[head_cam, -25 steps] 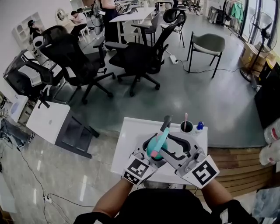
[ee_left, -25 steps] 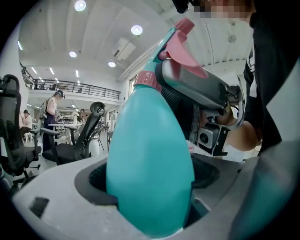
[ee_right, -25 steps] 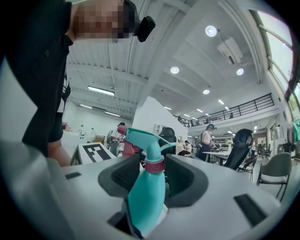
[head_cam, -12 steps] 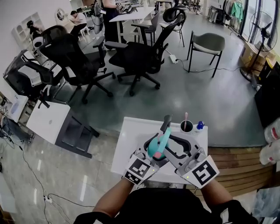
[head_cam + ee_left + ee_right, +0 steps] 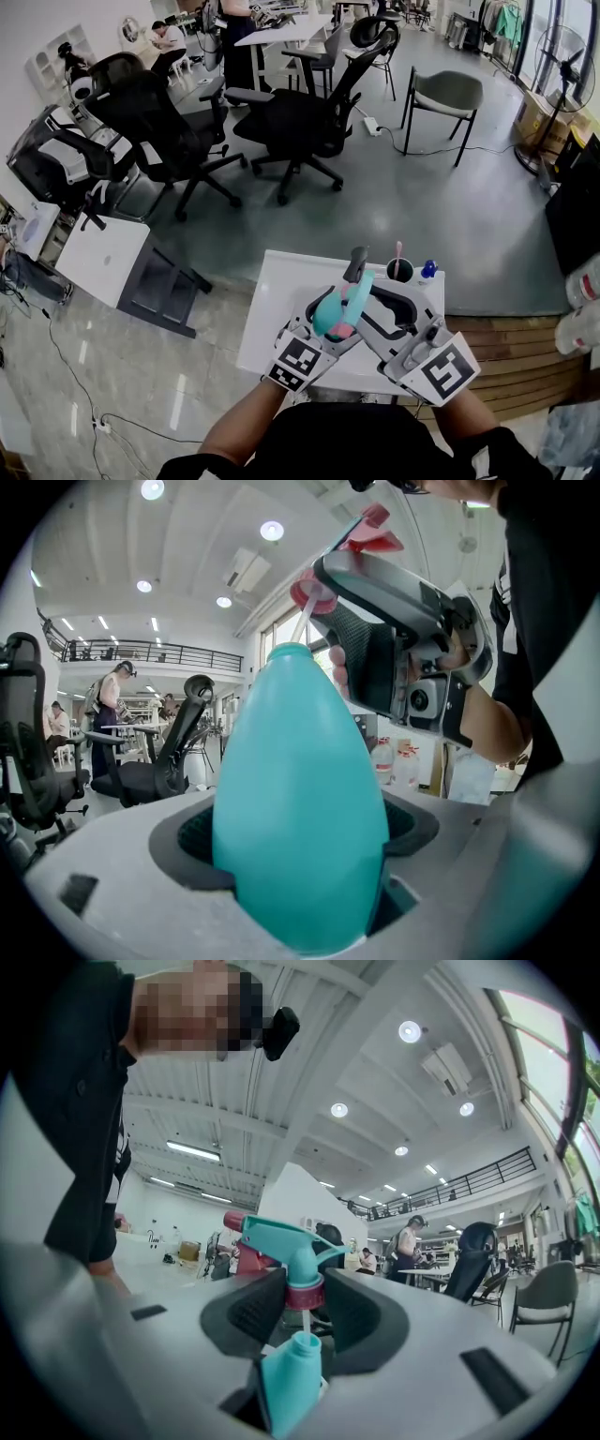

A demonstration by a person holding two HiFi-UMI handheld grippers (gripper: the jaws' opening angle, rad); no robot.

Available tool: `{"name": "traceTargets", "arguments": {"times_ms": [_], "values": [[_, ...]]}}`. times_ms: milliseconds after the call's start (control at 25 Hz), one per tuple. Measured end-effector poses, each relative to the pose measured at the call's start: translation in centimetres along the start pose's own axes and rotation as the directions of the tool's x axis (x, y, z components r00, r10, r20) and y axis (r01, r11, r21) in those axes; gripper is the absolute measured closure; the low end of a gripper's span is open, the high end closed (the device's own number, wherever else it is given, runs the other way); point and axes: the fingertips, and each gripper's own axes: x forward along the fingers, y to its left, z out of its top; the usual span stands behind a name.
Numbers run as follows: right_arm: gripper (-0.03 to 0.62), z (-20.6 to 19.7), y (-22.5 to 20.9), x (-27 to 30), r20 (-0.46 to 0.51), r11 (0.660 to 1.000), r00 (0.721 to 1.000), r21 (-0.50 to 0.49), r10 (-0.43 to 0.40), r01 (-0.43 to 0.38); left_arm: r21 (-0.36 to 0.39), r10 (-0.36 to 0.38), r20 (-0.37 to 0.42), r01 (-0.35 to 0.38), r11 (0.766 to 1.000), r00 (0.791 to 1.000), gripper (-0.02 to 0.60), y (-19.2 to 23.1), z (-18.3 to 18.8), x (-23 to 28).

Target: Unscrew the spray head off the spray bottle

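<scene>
Bracing spray bottle (image 5: 300, 761) between clenched fingers of left gripper (image 5: 305, 834), pinching collar (image 5: 305, 1295) of spray head (image 5: 279, 1238) between right gripper (image 5: 306, 1312) fingers to lift it clear.

A glossy grey floor (image 5: 422, 216) spread through a big open room. Black office chairs (image 5: 291, 122) stood grouped beyond the white table (image 5: 277, 309), with a grey chair (image 5: 445, 94) apart at the right. Tall windows (image 5: 553, 1030) lined one side, seemingly with a fan (image 5: 565, 54) before them. Round ceiling lights (image 5: 409, 1031) glowed above a railed mezzanine (image 5: 469, 1180).
</scene>
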Motion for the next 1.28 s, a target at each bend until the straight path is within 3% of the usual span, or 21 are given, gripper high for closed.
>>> {"name": "traceTargets", "arguments": {"times_ms": [480, 680, 1000, 1280], "values": [[0.457, 3.1, 0.0, -0.9, 0.066, 0.999, 0.998, -0.03, -0.022, 0.024, -0.017, 0.068, -0.123, -0.071, 0.997, 0.99, 0.129, 1.5, -7.4, 0.7], [0.457, 3.4, 0.3, -1.0, 0.073, 0.998, 0.997, -0.05, -0.02, 0.024, -0.027, 0.094, -0.141, -0.098, 0.995, 0.986, 0.129, 2.1, -8.9, 0.6], [0.457, 2.7, -0.4, -1.2, 0.061, 0.998, 0.997, -0.049, -0.047, 0.05, -0.025, 0.142, -0.11, -0.146, 0.989, 0.984, 0.129, 3.5, -8.0, -0.1], [0.457, 0.8, -1.9, -1.3, 0.018, 0.994, 0.995, -0.05, -0.096, 0.097, -0.019, 0.259, -0.056, -0.261, 0.965, 0.964, 0.129, 8.1, -5.1, -2.6]]}}
